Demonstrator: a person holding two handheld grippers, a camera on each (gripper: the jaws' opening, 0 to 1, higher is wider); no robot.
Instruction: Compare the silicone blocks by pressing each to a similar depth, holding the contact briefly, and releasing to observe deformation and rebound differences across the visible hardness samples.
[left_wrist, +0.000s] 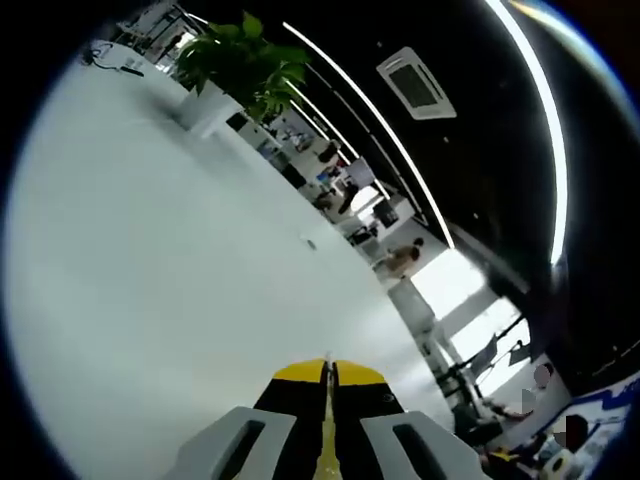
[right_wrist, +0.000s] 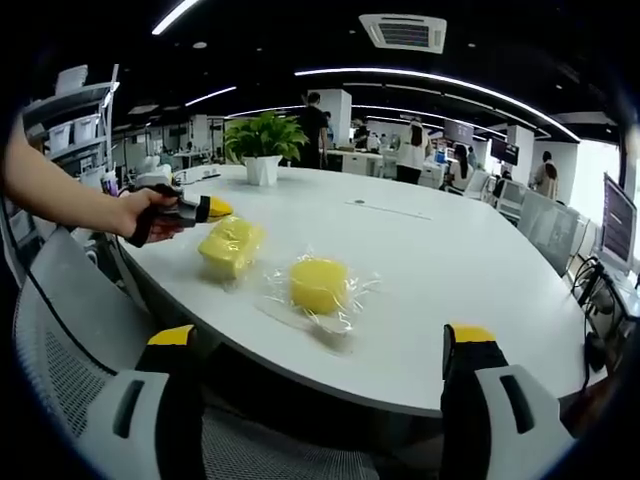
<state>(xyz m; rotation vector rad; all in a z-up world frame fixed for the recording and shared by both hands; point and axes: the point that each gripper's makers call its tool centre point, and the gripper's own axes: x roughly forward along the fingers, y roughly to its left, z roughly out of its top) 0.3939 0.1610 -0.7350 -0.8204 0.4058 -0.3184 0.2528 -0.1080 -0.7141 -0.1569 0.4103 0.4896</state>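
In the left gripper view, the left gripper (left_wrist: 327, 385) had its fingers pressed together over the bare white surface (left_wrist: 150, 280).

In the right gripper view, the right gripper (right_wrist: 325, 345) held its fingers wide apart. Two yellow silicone blocks (right_wrist: 318, 283) in clear wrap lay near each other on the surface. The left gripper, held in a hand (right_wrist: 150, 212), sat just beside the farther block (right_wrist: 231, 245).

In the right gripper view, two blocks lie on the surface (right_wrist: 450, 260) near its front edge: one block (right_wrist: 230, 244) to the left, the other block (right_wrist: 318, 283) just right and nearer. A potted plant (right_wrist: 264, 143) stands far behind them; a chair (right_wrist: 70, 330) sits near left.
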